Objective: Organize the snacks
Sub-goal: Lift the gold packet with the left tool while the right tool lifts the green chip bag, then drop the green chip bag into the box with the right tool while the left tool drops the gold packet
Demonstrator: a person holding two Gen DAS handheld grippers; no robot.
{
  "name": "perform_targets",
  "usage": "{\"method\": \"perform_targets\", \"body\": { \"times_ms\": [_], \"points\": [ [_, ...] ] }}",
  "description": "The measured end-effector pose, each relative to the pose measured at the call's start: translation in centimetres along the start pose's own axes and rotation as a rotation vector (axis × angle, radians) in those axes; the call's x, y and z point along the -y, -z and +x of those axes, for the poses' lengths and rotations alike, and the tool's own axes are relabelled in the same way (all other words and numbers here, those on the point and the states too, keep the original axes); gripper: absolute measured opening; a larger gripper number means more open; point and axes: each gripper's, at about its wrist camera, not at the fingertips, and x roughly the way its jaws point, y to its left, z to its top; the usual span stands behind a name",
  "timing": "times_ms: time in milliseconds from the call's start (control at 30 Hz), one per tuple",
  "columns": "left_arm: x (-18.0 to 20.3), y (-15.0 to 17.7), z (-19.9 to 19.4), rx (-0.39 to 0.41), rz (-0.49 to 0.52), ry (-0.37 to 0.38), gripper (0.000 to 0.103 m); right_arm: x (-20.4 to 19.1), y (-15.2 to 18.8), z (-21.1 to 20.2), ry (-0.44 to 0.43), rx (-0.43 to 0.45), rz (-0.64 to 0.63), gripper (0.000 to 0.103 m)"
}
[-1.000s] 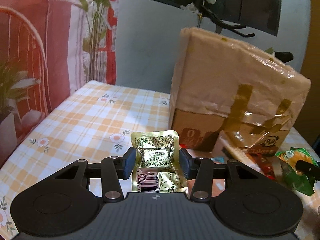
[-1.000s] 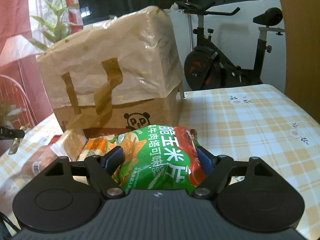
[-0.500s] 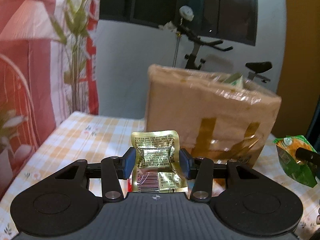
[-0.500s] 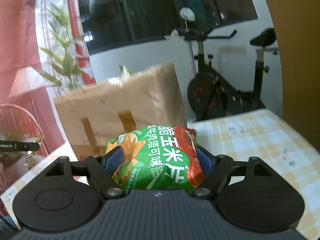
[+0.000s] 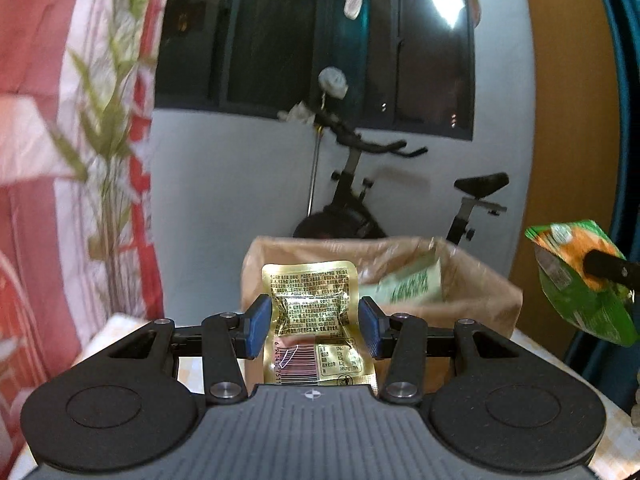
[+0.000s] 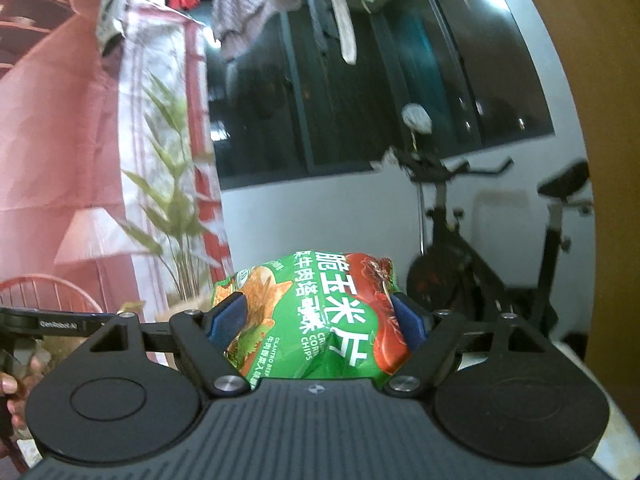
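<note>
My left gripper (image 5: 311,320) is shut on a gold foil snack packet (image 5: 312,300) and holds it upright, raised in front of the open top of the brown paper bag (image 5: 480,300). A pale green packet (image 5: 408,286) lies inside the bag. My right gripper (image 6: 316,320) is shut on a green corn chips bag (image 6: 320,320) and holds it high; the same chips bag shows at the right edge of the left wrist view (image 5: 580,280).
An exercise bike (image 5: 360,200) stands behind the bag by the white wall. A plant (image 6: 176,216) and red-and-white curtain (image 5: 48,160) are on the left. The checked tablecloth (image 5: 536,356) shows beside the bag. The hand holding the left gripper (image 6: 12,384) is at the far left.
Both grippers have risen with their snacks. The views went from the bag's front and the table to above the bag's open top.
</note>
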Motion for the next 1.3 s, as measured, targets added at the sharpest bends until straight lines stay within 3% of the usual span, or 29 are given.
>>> {"method": "perform_targets", "body": {
  "times_ms": [200,467,900,1167,1300],
  "points": [
    [0.4,-2.4,2.5,0.015,0.015,0.012,0.050,-0.1,-2.8,3.5,-0.024,0.052,-0.028,0.080],
    [0.1,-4.1,6.0,-0.006,0.009,0.006,0.050,0.3,-4.6,10.2,-0.040,0.018,-0.007,0.080],
    [-1.4,-4.3,11.5,-0.102,-0.015,-0.001,0.051,-0.2,-3.8,17.5,-0.051,-0.081,-0.065,0.080],
    [-3.2,-4.0,12.8,-0.143,-0.089,0.009,0.066,-1.7,-3.1,19.1,-0.058,-0.123,-0.201,0.080],
    [-4.0,-4.1,12.3,-0.129,-0.118,0.000,0.067,-2.6,-2.9,19.8,-0.064,-0.146,-0.242,0.080]
  ]
}}
